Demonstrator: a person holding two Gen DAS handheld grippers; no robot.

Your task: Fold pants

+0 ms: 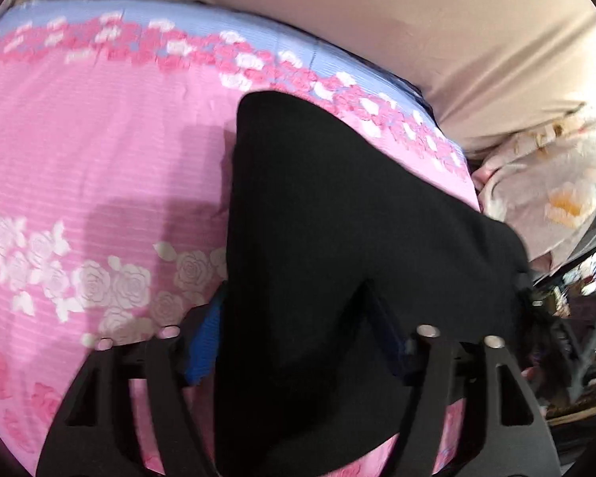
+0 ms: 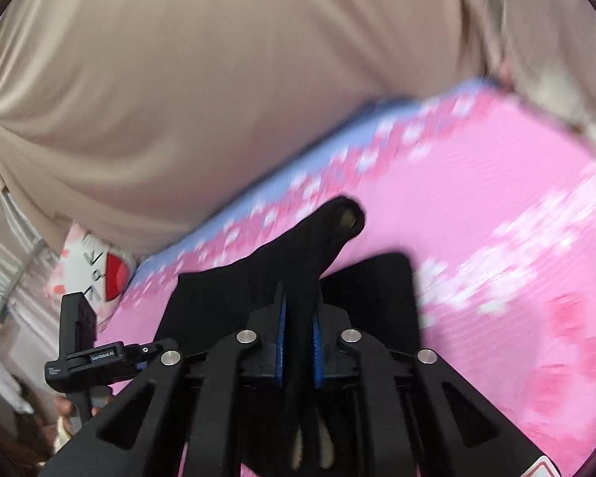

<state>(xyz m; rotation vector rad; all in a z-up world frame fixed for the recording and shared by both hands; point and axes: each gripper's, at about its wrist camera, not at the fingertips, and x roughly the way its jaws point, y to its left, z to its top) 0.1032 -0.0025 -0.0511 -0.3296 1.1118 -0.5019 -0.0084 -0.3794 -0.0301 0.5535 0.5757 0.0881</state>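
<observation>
**Black pants lifted over the pink bed, both grippers on the cloth**

You have the pants (image 1: pixel 329 214) up off the pink floral bedspread (image 1: pixel 99 159), and they read as one solid black mass, matte, with no pattern or seam that stands out. In your left wrist view the cloth drapes wide across the left gripper (image 1: pixel 298 342), spilling over both blue-padded fingers (image 1: pixel 206 342) and running away toward the far edge of the bed, where the blue strip and the band of pink and white roses sit. The fabric hides the gap between the fingers there, and they stand well apart, so I cannot tell whether that one is pinching or only carrying the drape.

Your right gripper (image 2: pixel 298 342) is plainer to read: its blue pads (image 2: pixel 318 342) are drawn in tight on a narrow bunched ridge of the black cloth, which rises between them and ends in a rounded tip (image 2: pixel 343 214) with a pale patch showing on it. Behind that ridge a flatter, squared-off layer of the pants (image 2: pixel 377 294) lies on the bedspread (image 2: pixel 496 206), near the blue-bordered far edge.

Beige fabric (image 2: pixel 218 99) hangs beyond that edge. At the left of the right wrist view your other gripper's body (image 2: pixel 79 353) shows, and a white and red pillow (image 2: pixel 107 274) sits by the bed's corner. The bedspread is motion-blurred in this view.
</observation>
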